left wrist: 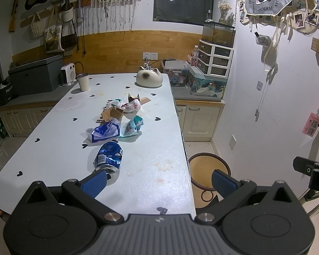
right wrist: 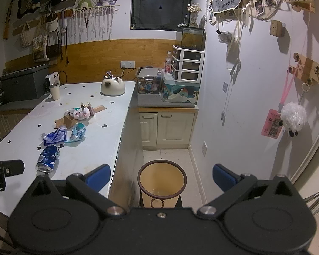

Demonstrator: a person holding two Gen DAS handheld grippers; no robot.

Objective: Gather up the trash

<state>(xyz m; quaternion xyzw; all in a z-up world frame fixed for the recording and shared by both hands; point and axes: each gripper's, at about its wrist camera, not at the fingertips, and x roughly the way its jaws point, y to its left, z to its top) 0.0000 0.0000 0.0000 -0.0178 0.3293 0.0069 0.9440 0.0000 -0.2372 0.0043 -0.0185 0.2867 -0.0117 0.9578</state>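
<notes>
White heart-dotted surface (left wrist: pixel 53 148) carries the trash. Beyond the right gripper (right wrist: pixel 161 175), fingers spread wide, stands the bin (right wrist: pixel 161 180). The left gripper (left wrist: pixel 159 180) gapes wide; the crushed can (left wrist: pixel 108 156) lies lengthwise, mouth touching its left finger (left wrist: pixel 94 182).

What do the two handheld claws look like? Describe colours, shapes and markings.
Both match. The left claw has a black body with two rounded lobes, silver pivot screws, angled black link arms and blue ribbed finger pads; its centre plate is ridged grey. The right claw is built the same, with blue pads and a black centre plate. No cables, hands or sleeves are visible.
</notes>
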